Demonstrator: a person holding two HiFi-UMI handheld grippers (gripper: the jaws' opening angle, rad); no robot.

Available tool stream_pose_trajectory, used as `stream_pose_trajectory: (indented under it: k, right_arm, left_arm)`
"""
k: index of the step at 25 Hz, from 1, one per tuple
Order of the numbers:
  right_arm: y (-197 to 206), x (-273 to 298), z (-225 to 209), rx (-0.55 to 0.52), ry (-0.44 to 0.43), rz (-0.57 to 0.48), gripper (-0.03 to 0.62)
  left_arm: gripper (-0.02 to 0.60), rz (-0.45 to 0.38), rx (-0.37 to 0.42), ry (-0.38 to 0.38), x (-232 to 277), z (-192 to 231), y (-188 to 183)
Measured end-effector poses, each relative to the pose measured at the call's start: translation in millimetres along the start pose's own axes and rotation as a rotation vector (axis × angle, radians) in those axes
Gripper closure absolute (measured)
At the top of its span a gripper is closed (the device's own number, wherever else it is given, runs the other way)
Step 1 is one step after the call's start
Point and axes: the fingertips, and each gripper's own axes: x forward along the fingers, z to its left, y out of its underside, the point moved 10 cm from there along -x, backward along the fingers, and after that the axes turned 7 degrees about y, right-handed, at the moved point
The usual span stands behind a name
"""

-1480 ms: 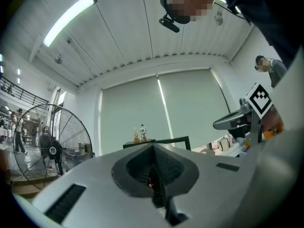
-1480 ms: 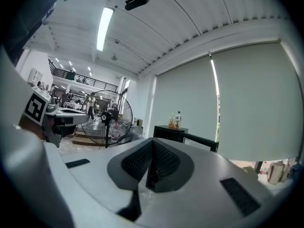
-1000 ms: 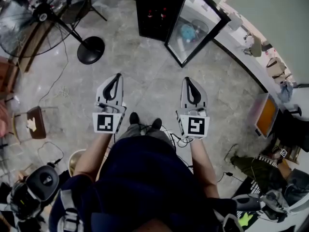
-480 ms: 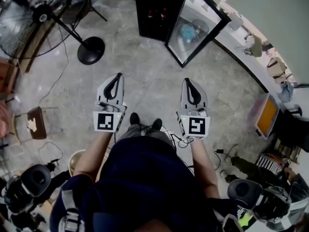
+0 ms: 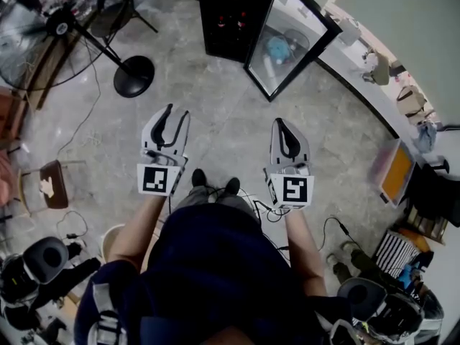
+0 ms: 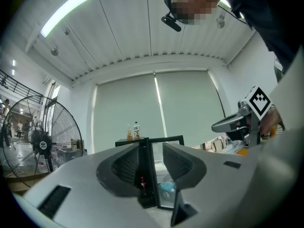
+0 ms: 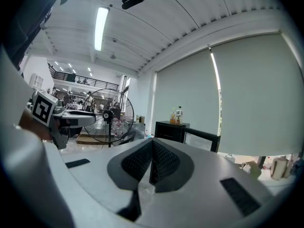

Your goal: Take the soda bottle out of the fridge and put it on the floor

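I held both grippers out level over the floor (image 5: 230,124), side by side and well apart, pointing toward the fridge (image 5: 210,20). The left gripper (image 5: 178,111) had just been opening. Its jaws stood partly apart, with nothing between the pads. In the left gripper view, the gap of that gripper (image 6: 153,147) showed only the far-off fridge. The right gripper (image 5: 279,120) had its jaws together, ribbed pads meeting at the tips. The right gripper view confirmed that the right gripper (image 7: 152,144) held nothing.

The fridge stood well ahead of me, a black cabinet with its glass door (image 5: 286,38) swung open to my right. The soda bottle (image 6: 142,182) was inside it, small and dark with a red label, and upright. Neither gripper was anywhere near it. In the head view I made out red spots in the dark interior but could not tell one from another.

Two bottles (image 6: 133,131) stood close together on top of the fridge, one with orange contents and one with a white label. Something pale blue (image 6: 167,190) showed through the door glass, low down. A fan (image 5: 134,76) stood on the floor to the left of the fridge, apart from it, its round base flat on the tiles.
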Motion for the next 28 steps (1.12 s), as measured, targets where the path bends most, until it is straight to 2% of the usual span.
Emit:
stream_pose_trajectory:
  k: [6, 18, 24, 28]
  right_arm:
    - [9, -7, -10, 0.005, -0.005, 0.000, 0.576]
    - [21, 2, -51, 0.016, -0.080, -0.014, 0.576]
    - [29, 22, -59, 0.028, -0.089, 0.000, 0.576]
    - [32, 61, -53, 0.017, -0.091, -0.004, 0.576]
  left_arm:
    - [0.373, 0.002, 0.023, 0.003, 4, -9, 4]
    - [0.327, 0.016, 0.042, -0.023, 48, -27, 3]
    - [0.318, 0.021, 0.047, -0.015, 80, -14, 14]
    - [0.318, 0.012, 0.048, -0.004, 113, 18, 25]
